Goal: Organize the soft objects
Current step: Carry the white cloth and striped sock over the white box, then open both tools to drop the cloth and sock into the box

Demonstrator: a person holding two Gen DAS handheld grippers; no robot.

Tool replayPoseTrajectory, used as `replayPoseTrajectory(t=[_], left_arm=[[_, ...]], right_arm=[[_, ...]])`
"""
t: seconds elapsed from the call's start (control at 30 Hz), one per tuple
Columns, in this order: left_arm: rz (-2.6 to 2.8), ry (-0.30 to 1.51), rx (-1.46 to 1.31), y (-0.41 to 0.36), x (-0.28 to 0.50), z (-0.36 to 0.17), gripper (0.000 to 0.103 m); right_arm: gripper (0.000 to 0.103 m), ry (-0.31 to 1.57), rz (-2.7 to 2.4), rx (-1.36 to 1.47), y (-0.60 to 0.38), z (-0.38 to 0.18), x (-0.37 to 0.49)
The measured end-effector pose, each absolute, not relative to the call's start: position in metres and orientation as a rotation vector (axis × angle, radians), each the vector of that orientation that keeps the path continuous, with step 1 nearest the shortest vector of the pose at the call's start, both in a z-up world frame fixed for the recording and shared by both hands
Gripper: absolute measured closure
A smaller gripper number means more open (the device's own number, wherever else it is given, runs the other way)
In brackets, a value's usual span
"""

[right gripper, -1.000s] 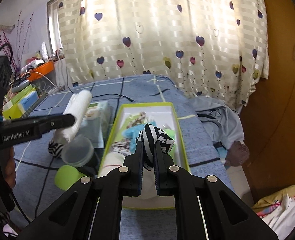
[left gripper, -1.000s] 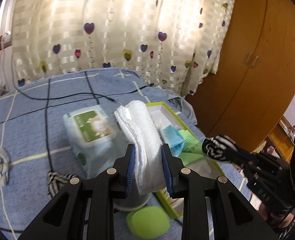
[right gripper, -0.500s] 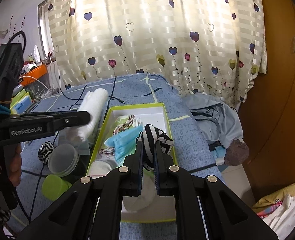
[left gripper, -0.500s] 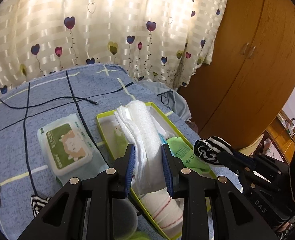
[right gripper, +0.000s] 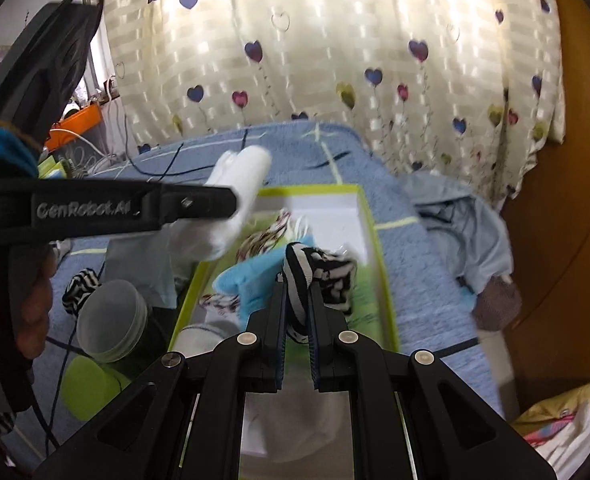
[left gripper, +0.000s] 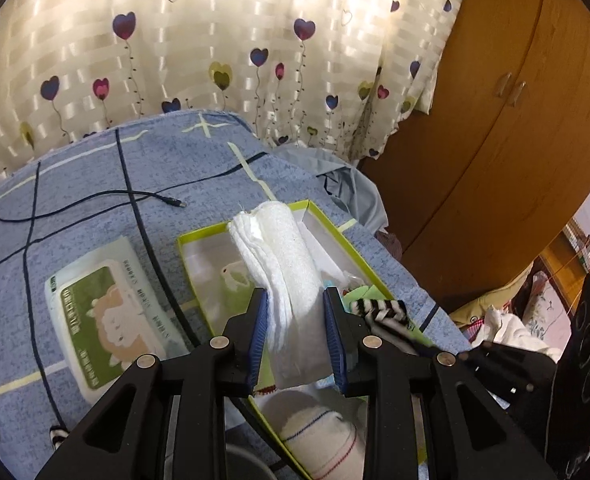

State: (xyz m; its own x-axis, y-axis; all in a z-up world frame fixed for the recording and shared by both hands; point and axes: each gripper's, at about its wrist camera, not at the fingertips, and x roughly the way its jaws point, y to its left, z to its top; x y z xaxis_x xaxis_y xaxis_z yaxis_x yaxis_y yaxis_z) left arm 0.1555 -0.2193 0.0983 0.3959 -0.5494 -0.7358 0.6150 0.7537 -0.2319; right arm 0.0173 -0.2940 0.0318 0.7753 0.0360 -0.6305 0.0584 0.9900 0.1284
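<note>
Both claws arrive loaded over the lime-edged white cardboard box (left gripper: 369,266) on the bed: left gripper (left gripper: 295,336) clenched on the rolled white towel (left gripper: 279,256), right gripper (right gripper: 297,308) pinching the black-and-white striped sock (right gripper: 319,270), seemingly ready for dropping inside.

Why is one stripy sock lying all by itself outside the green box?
It does look left out. A black-and-white striped sock lies on the blue blanket beside the lidded jar, outside the green box, while its likely match is in the right tool over the box.
</note>
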Motion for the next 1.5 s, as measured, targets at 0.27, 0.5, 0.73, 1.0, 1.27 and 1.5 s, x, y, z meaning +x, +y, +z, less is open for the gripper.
replayPoseTrajectory(t=[0.27,0.5,0.73,1.0,1.27,1.5], left_arm=[[-0.754,0.935,0.095,-0.234,0.163,0.087,0.077],[-0.759,0.949,0.100,-0.237,0.162,0.083,0.071],[-0.757,0.949,0.097,-0.235,0.158,0.084,0.063],[-0.748,0.929,0.107,-0.229,0.147,0.091,0.056],[-0.740,0.877,0.100,-0.213,0.126,0.106,0.051],[-0.713,0.841,0.092,-0.192,0.107,0.115,0.050]], right_arm=[[0.093,0.727,0.016,0.221,-0.303,0.017,0.019],[0.090,0.739,0.015,0.191,-0.300,0.018,0.019],[0.086,0.735,-0.016,0.153,-0.296,0.020,0.014],[0.059,0.723,-0.026,0.146,-0.295,0.024,0.007],[0.051,0.700,-0.040,0.136,-0.291,0.030,-0.003],[0.047,0.678,-0.051,0.140,-0.285,0.037,-0.015]])
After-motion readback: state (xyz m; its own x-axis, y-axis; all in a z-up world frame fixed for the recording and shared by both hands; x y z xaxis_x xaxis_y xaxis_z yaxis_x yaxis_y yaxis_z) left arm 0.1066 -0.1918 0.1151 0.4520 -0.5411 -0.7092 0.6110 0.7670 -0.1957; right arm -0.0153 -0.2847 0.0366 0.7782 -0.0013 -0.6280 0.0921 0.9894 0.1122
